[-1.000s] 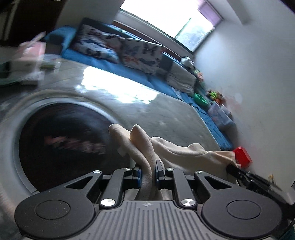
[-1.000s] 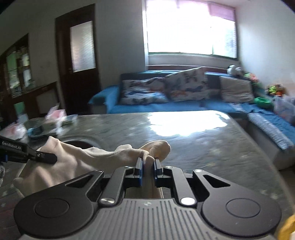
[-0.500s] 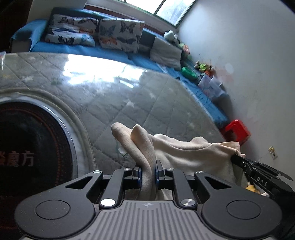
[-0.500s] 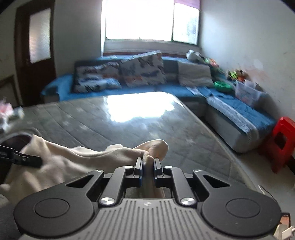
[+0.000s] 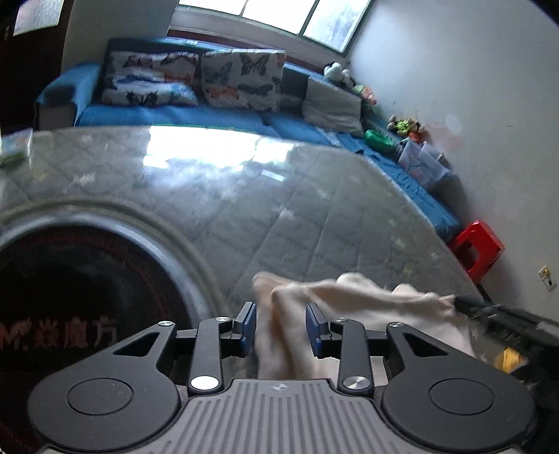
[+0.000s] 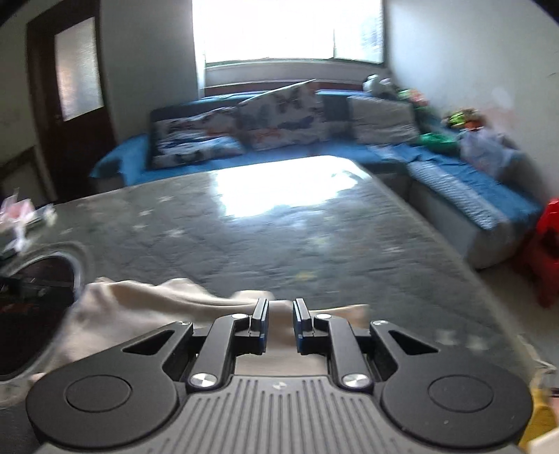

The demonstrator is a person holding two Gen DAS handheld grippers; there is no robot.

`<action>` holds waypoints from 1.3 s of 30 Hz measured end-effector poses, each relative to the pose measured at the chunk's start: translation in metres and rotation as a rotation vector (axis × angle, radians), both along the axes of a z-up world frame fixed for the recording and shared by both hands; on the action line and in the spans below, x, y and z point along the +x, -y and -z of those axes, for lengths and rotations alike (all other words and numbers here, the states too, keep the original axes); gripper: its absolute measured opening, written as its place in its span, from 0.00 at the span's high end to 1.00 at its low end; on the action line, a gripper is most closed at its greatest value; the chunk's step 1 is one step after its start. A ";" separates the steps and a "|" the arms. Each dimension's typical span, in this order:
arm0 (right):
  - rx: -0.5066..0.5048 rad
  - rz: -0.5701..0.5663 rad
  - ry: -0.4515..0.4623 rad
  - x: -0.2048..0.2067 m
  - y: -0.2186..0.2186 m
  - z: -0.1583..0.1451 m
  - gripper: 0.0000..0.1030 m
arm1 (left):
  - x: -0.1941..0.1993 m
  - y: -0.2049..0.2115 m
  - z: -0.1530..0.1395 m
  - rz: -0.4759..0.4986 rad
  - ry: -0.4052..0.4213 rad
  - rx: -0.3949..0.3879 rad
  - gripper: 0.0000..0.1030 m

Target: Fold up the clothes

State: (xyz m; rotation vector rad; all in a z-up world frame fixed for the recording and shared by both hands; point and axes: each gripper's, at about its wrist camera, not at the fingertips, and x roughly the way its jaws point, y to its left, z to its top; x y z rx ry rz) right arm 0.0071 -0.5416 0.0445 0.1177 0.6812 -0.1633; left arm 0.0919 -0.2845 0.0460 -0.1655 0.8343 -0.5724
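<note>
Cream soft fleece garment [image 5: 353, 307] lies bunched near the grey quilted table's [image 5: 279, 209] front edge; limp, light; both grippers [image 5: 281, 326] [image 6: 280, 323] spread apart, gripping nothing. Best held by its hem.

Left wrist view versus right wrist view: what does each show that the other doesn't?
Only the left wrist view shows the printed lettering on the dark disc and the wall socket. Only the right wrist view shows the door and the full window. Both show open tongs, left and right, over the beige cloth on the grey mat, plus the blue sofa and red stool.
</note>
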 end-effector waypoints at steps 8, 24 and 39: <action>0.010 -0.030 -0.033 0.026 -0.008 0.021 0.82 | 0.008 0.030 0.008 0.069 0.006 0.013 0.69; 0.028 -0.039 -0.013 -0.060 -0.012 -0.008 0.79 | -0.032 0.013 0.007 0.127 0.033 0.005 0.70; -0.016 -0.075 -0.014 -0.096 -0.032 -0.006 0.80 | -0.070 -0.010 0.022 0.123 0.047 0.043 0.73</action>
